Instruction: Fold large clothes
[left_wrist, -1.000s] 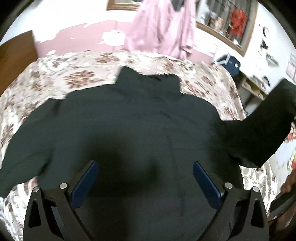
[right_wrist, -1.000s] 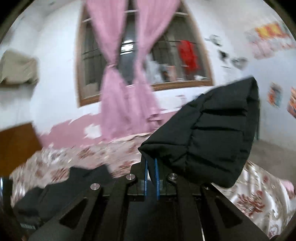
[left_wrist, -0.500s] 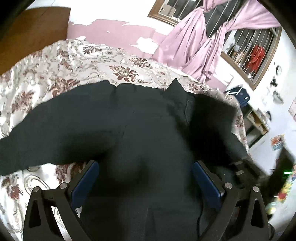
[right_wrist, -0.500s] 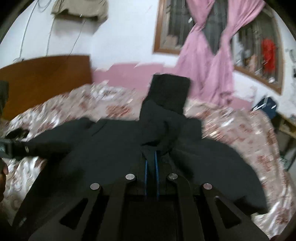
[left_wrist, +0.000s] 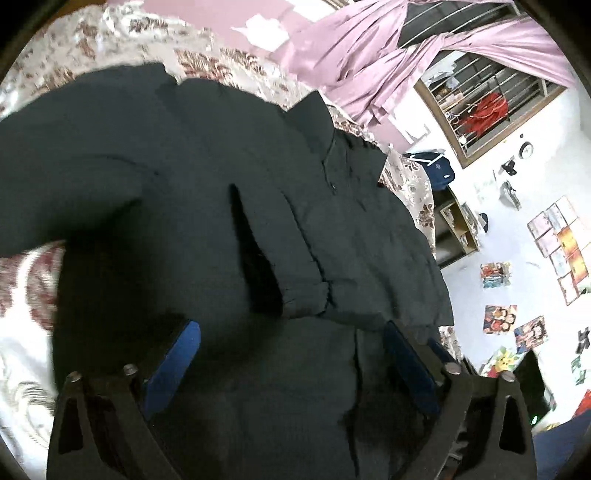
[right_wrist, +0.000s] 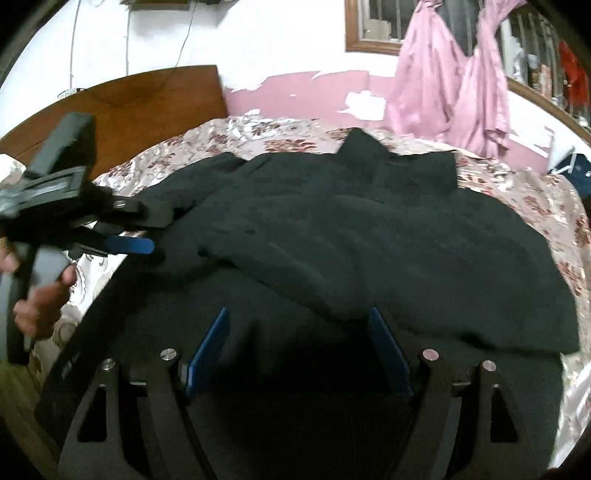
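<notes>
Right tool (right_wrist: 297, 350): jaws have just been opening, standing apart over dark cloth and gripping nothing; a second ago they pinched the sleeve aloft. That sleeve (right_wrist: 424, 266) now lies folded across the black jacket (right_wrist: 314, 206). Left tool (left_wrist: 291, 363): jaws wide though just narrowing slightly, empty, near the other sleeve. Jacket rests on the floral bed (right_wrist: 535, 199). Judgement: first sleeve fold complete.

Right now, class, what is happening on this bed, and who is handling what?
A person is folding a large dark padded jacket spread on a floral bedspread, with a two-finger gripper in each hand. The right sleeve lies folded across the jacket's front. The right gripper has just been opening and has nothing pinched between its fingers. The left gripper, open, hovers over the jacket near the unfolded left sleeve.
</notes>
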